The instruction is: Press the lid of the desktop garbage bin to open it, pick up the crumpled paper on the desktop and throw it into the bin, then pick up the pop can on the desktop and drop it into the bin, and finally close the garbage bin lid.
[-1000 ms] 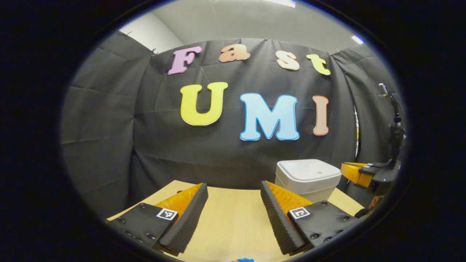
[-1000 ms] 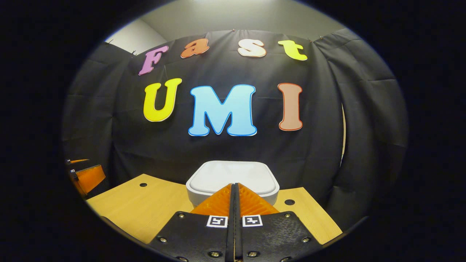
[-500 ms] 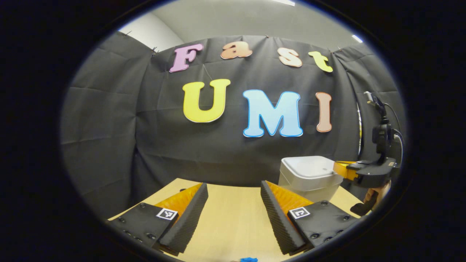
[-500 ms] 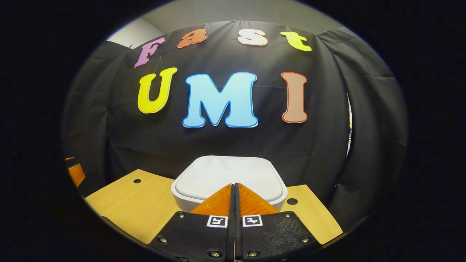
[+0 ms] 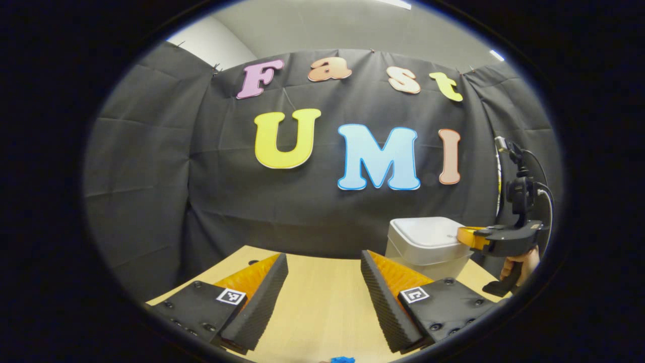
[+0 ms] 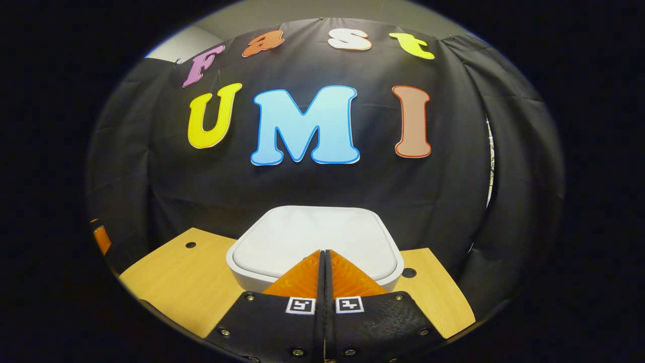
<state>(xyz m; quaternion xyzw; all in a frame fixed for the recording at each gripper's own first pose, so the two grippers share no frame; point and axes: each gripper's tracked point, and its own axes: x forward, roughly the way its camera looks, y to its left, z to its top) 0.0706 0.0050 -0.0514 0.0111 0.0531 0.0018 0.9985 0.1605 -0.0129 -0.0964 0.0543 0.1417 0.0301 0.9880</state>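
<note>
Now the right gripper (image 6: 324, 252) is keeping its fingers pressed together, tips over the near edge of the white bin's (image 6: 312, 237) closed lid. Left gripper (image 5: 322, 264) is holding wide fingers over the worktop (image 5: 322, 302).

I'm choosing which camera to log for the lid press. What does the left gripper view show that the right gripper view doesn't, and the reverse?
Left gripper view: the open left gripper over the table, a hand holding the right gripper side-on with its tip at the bin top, contact unclear, and a small blue thing at the bottom.
Right gripper view: its shut fingers head-on over the lid, plus two table holes.
Both: the white bin, lid closed, on the wooden table before the black cloth.
</note>
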